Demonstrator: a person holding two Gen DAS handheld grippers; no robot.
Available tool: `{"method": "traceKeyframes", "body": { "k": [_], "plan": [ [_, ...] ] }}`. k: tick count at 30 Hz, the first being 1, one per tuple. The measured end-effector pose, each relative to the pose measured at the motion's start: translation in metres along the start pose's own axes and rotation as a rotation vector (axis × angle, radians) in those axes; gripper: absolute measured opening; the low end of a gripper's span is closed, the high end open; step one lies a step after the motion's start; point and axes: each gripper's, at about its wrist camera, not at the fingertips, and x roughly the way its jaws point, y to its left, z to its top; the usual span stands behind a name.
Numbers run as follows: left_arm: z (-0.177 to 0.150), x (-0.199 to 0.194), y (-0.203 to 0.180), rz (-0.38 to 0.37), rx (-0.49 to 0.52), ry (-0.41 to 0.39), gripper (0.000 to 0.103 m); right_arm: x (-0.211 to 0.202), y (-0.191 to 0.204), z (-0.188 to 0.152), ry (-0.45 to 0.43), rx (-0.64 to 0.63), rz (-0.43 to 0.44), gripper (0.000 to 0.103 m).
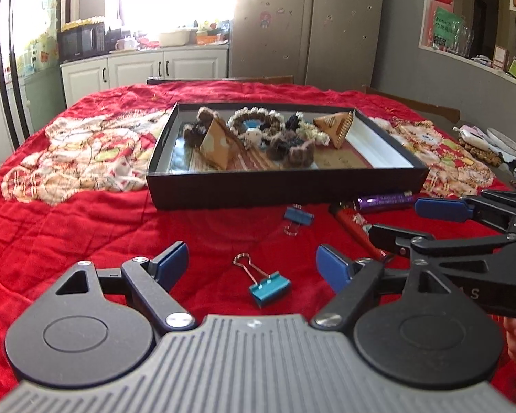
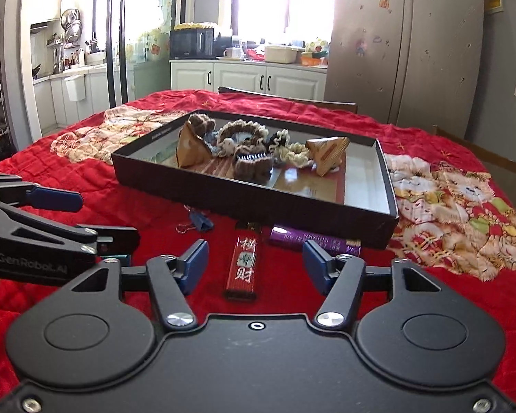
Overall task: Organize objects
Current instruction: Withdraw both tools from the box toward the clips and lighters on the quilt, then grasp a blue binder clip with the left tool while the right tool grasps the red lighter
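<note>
- The red lighter [image 2: 243,264] lies flat on the red cloth, lengthwise between the spread jaws of the right hand-held gripper [image 2: 254,265]; the blue pads flank it without touching, so nothing is pinched yet. This looks like a line-up for a pick.
- The teal clip [image 1: 269,288] lies between the wide-spread jaws of the left hand-held gripper [image 1: 252,266], wire handles pointing away from the camera toward the box; the pads stand clear of it. Likely a second pick prepared alongside.
- Each gripper points down at its own item, so both hands seem set to lift one thing each.
- Loose items on the cloth, all just in front of the box: two lighters, the red one and a purple lighter [image 2: 314,241] lying crosswise against the box wall; two clips, the teal one and a blue clip [image 1: 298,217] nearer the box.
- The black box [image 1: 285,187] sits open in the middle of the table [image 1: 68,223], close behind the loose items, a plausible place to put them.
- Inside it: two tan pyramid packets [image 1: 220,146], one tipped at each side, and a cluster of knitted scrunchies [image 1: 258,127], roughly five, overlapping too much for a sure count.
- The right half of the box floor is bare, leaving room.
- A few blurred odds lie at the far right table edge.
</note>
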Motion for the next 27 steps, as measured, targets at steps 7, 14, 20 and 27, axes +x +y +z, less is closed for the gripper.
{"method": "traceKeyframes", "body": {
  "k": [7,14,20,27],
  "plan": [
    [-0.010,0.009,0.003,0.007,-0.045,0.037,0.086,0.009,0.000,-0.003,0.027,0.015,0.008,0.048],
    [-0.016,0.013,0.002,0.007,-0.060,0.055,0.077,0.014,0.003,-0.008,0.046,0.005,0.008,0.045],
    [-0.017,0.014,0.000,0.019,-0.057,0.055,0.073,0.019,0.003,-0.009,0.062,0.012,0.004,0.042],
    [-0.017,0.014,-0.002,0.033,-0.046,0.046,0.047,0.026,0.002,-0.009,0.076,0.017,0.003,0.041]
  ]
}}
